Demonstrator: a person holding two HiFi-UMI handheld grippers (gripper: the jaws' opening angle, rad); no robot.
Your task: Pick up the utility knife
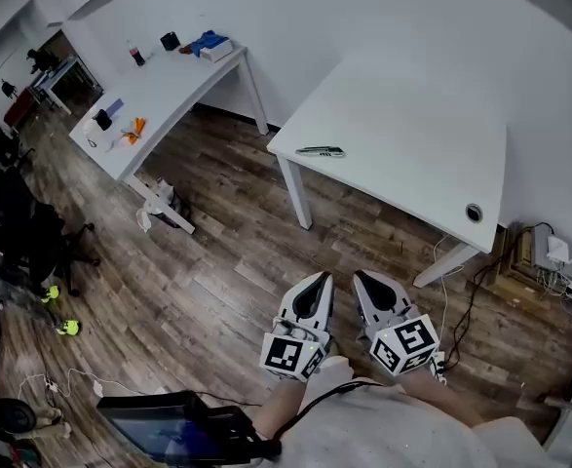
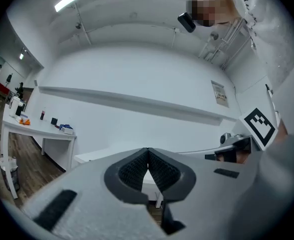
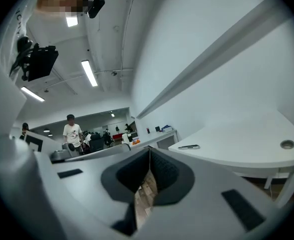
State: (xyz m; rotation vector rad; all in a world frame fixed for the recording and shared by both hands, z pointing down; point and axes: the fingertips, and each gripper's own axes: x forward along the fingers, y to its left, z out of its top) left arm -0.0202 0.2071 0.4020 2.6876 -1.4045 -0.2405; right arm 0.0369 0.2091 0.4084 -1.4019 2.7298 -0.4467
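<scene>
The utility knife (image 1: 321, 151), slim and dark grey, lies near the left front edge of a white table (image 1: 412, 144); the right gripper view shows the knife (image 3: 188, 147) on that table's top. My left gripper (image 1: 319, 277) and right gripper (image 1: 362, 277) are held level side by side over the wood floor, well short of the table. Both are shut, tips touching, with nothing between them. In the left gripper view the left gripper (image 2: 147, 151) faces a white wall, and in the right gripper view the right gripper (image 3: 149, 150) faces the table.
A second white table (image 1: 159, 86) at the left carries a bottle, a blue bundle and small orange items. A cable hole (image 1: 474, 213) sits in the near table's right corner. Boxes and cables (image 1: 544, 256) lie at the right wall. Chairs and people are far left.
</scene>
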